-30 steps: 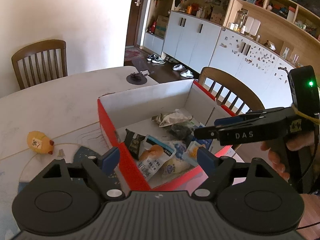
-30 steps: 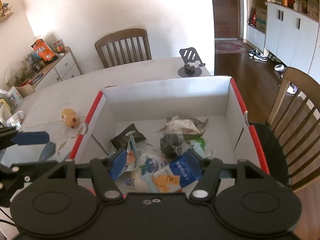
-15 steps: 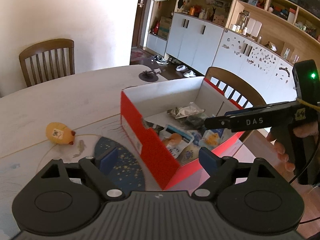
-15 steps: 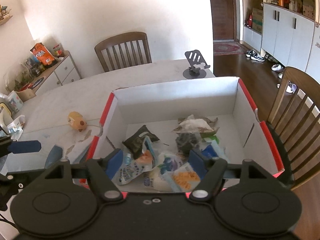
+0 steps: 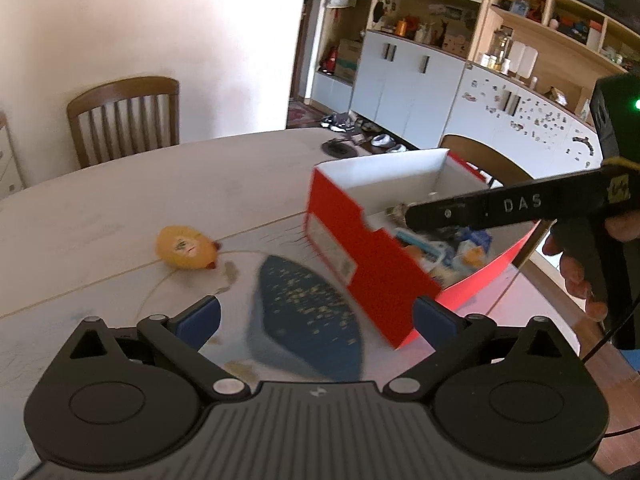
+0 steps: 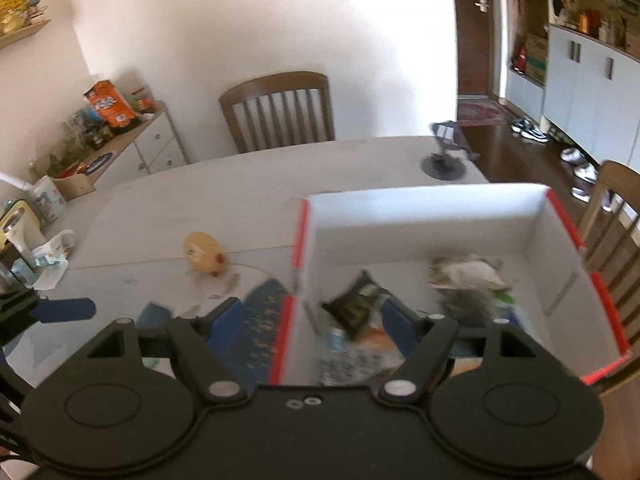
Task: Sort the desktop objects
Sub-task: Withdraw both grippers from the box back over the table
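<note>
Both hand-held grippers, left and right, tilt downward, jaws just widened, holding nothing.

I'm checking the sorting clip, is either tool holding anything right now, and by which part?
Nothing is held. The left tool and the right tool both stand open with empty jaws that have just been opening, above the table beside the red box.

Our left hand-held gripper is black, with two round housings, a ribbed grey-black deck, silver pivot screws and blue finger pads. Our right hand-held gripper has the same build; from the left camera its arm reads "DAS", with a green light, yellow tag and thin black cable.
</note>
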Demonstrator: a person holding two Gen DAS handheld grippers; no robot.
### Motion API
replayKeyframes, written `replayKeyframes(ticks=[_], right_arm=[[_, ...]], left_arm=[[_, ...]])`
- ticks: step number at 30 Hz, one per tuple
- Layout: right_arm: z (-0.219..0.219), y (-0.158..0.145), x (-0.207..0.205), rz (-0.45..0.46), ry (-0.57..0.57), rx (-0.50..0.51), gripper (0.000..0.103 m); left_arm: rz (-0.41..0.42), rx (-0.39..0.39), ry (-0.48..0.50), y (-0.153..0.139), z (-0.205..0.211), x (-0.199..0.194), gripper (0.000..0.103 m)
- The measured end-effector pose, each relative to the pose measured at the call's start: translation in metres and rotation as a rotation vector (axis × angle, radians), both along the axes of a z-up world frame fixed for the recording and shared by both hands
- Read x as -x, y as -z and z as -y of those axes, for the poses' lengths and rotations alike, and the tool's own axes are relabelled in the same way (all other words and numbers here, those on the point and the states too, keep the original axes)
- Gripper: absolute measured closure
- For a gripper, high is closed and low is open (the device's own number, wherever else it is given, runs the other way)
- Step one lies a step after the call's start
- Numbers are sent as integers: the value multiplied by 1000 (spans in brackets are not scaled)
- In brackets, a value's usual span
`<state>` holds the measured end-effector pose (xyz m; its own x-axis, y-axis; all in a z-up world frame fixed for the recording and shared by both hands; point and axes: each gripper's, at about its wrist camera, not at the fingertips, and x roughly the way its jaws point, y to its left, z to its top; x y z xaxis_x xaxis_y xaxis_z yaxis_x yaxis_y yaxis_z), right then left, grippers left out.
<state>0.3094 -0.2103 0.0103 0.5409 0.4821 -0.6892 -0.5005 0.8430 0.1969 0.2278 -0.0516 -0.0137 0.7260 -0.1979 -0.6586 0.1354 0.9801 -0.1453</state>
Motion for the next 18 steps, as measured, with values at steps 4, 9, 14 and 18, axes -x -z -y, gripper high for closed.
replayKeyframes(ticks=[4, 9, 14, 18], right_arm=[[-32, 0, 2, 9, -49, 0, 24], [-74, 5, 3, 14, -100, 14, 23], [-111, 13, 1, 21, -150, 38, 23], [-132, 19, -1, 21, -173, 52, 23]], left_arm=[[-15, 4, -20, 11, -22, 7, 0], [-37, 13, -52, 28, -47, 12, 0], [-52, 31, -90, 46, -70, 16, 0], [-67, 49, -109, 57, -82, 16, 0]])
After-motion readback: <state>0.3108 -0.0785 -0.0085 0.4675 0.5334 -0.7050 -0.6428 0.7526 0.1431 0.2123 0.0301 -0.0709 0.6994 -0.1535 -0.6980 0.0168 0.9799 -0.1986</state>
